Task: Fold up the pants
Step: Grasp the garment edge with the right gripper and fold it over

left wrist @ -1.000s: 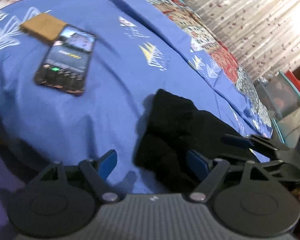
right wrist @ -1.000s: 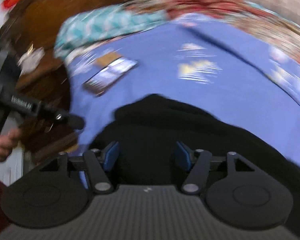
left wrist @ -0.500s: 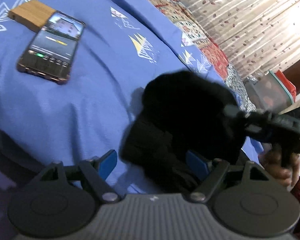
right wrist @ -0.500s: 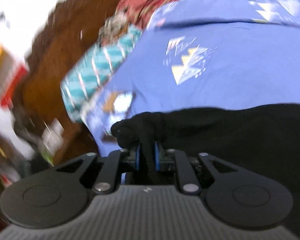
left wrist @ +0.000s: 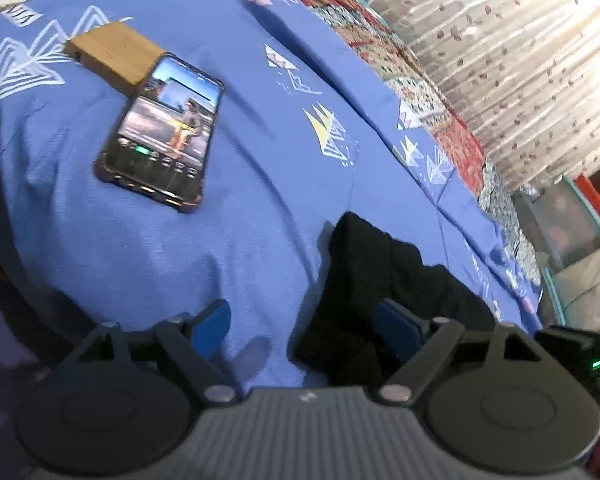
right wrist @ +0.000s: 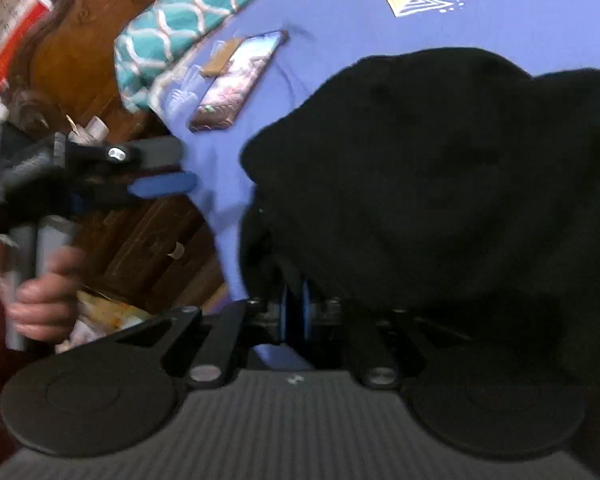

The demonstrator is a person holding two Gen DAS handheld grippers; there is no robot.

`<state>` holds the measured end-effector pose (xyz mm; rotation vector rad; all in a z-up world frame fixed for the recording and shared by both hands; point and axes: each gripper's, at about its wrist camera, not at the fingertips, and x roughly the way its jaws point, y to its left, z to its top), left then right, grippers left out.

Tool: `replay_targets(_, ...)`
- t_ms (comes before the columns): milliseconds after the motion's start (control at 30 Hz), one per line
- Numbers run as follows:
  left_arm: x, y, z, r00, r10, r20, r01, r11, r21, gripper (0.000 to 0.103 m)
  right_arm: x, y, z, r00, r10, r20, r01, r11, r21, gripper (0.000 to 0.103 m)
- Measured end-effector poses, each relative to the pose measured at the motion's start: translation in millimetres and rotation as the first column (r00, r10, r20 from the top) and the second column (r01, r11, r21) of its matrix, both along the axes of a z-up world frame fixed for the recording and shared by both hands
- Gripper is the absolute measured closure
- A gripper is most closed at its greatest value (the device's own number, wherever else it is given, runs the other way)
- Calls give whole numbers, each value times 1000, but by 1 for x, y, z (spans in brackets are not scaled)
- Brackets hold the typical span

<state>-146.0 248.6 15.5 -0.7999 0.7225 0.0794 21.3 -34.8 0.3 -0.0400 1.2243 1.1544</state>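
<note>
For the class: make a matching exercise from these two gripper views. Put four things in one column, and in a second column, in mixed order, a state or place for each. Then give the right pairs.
Things:
1. left gripper
2. right gripper
3. phone
4. wooden block

States or places:
A. shut on the black pants
B. lying on the blue sheet with its screen lit
C. open, holding nothing
D. at the phone's far end, under its top edge

Pairs: 1-C, 2-A, 3-B, 4-D
</note>
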Motion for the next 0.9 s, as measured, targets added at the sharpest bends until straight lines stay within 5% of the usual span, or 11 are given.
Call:
replay_targets(167, 41, -12, -6, 995, -101, -22, 102, 994, 41, 13, 27, -24, 39, 989, -145, 13, 142, 980, 138, 87)
replay_targets(300, 78, -22, -11, 984, -178, -8, 178, 983, 48, 2, 55, -43, 46, 947, -319, 30, 315, 944, 102, 87)
replay_targets(433, 102, -29, -24, 977, -215, -12, 215, 976, -20, 2, 64, -56, 13, 899, -437, 7, 437, 899, -12, 88)
replay_targets(467, 104, -31, -23, 976, -216, -6, 216, 976, -14, 8, 63, -56, -2, 890, -455, -20, 453, 890, -60, 92)
replay_targets(500, 104, -35, -21, 976, -217, -4, 217, 976, -1, 42, 59, -59, -18, 876, -478, -65, 474, 878, -71, 100)
replay_targets(533, 104, -40, -19, 981, -193, -27, 194, 980, 44, 62, 56, -67, -25, 851, -516, -102, 516, 856, -29, 100)
replay_targets(633, 88, -55, 4, 989, -143, 31, 134, 972, 195, 82, 53, -75, -32, 787, -574, -228, 592, 806, 16, 100)
replay_targets(733, 53, -85, 43, 976, -132, 176, 45, 903, 427, 84, 45, -49, -20, 832, -516, -201, 533, 845, 38, 96)
replay_targets(800, 36, -91, 54, 969, -112, 221, -11, 872, 490, 84, 32, -21, -5, 882, -449, -140, 462, 883, 81, 95)
replay_targets(900, 35, -81, 30, 992, -41, 123, -26, 865, 500, 84, 18, 12, -4, 923, -380, -55, 383, 923, 41, 91)
